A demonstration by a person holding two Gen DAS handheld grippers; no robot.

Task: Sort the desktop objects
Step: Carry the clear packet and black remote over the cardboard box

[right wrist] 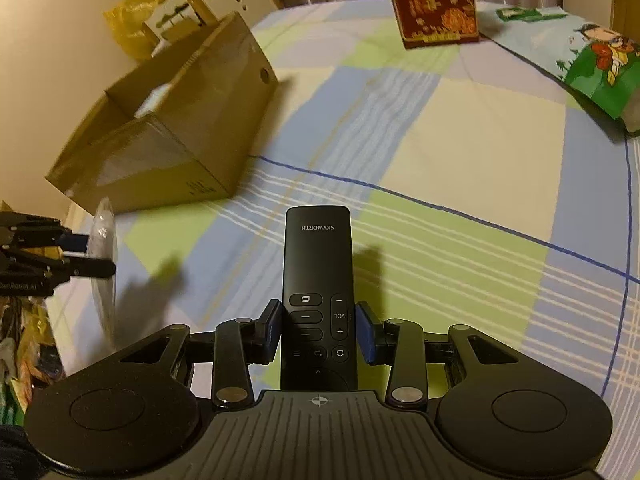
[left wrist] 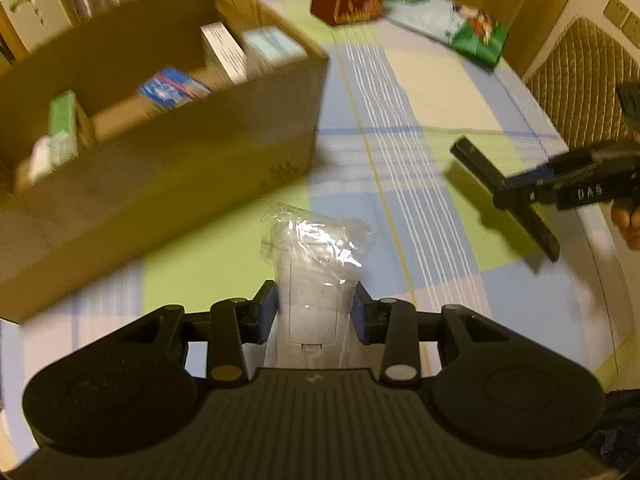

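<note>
My left gripper (left wrist: 315,312) is shut on a white remote in clear plastic wrap (left wrist: 316,276), held above the checked tablecloth just right of the cardboard box (left wrist: 168,168). My right gripper (right wrist: 318,330) is shut on a black Skyworth remote (right wrist: 317,264), lifted over the cloth. In the left wrist view the black remote (left wrist: 500,192) hangs at the right, gripped by the right gripper (left wrist: 520,194). In the right wrist view the left gripper (right wrist: 90,256) shows at the left edge with the wrapped remote (right wrist: 105,248) seen edge-on.
The open cardboard box (right wrist: 188,152) holds several small boxes (left wrist: 224,52) and packets. A red patterned box (right wrist: 434,0) stands at the far side. A green and white bag (right wrist: 592,64) lies at the far right. A quilted chair back (left wrist: 580,80) is beyond the table edge.
</note>
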